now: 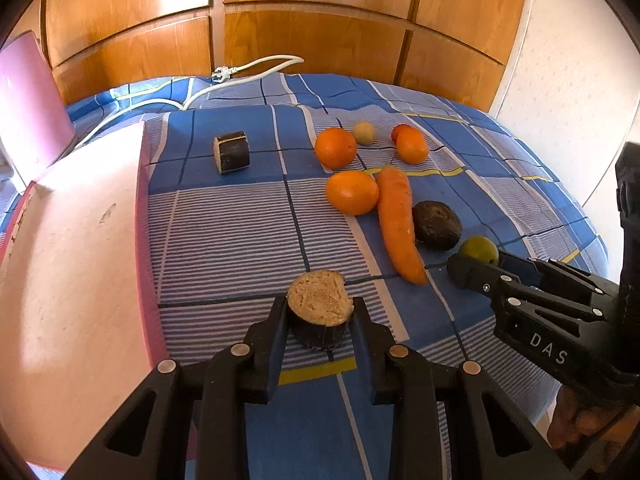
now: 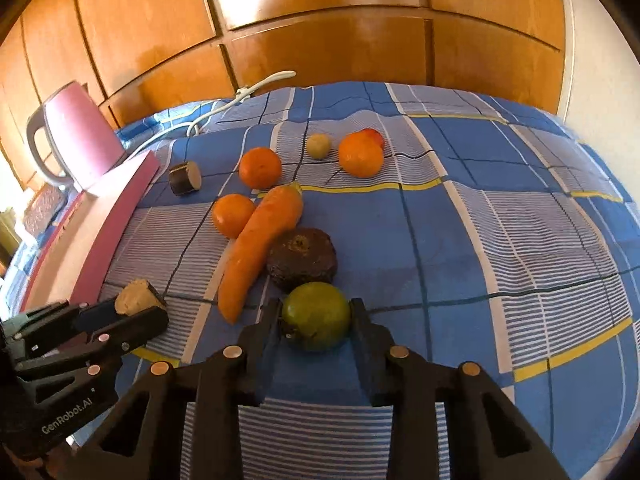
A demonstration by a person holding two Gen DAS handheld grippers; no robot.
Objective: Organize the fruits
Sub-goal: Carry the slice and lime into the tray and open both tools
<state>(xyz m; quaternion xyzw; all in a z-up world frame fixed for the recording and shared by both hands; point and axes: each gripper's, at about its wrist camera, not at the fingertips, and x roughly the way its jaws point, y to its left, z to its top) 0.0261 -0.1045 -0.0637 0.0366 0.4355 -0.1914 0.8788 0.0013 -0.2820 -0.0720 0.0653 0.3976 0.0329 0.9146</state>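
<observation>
Two markings legible. The right gripper (image 1: 476,268), seen from the left wrist camera, bears the white letters "DAS" on the side of its black body; any further letters run out of sight. The left gripper (image 2: 140,312), seen from the right wrist camera, carries "GenRobot.AI" in white along its black housing. No other text readable.

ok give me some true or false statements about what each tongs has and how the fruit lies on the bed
1. The left tongs are shut on a dark-skinned cut eggplant chunk. True.
2. The right tongs grip an orange. False: they are shut on the round green fruit.
3. The long orange carrot lies beside the dark brown round fruit. True.
4. A second cut eggplant piece sits on the pink board. False: it lies on the blue checked bedsheet.
</observation>
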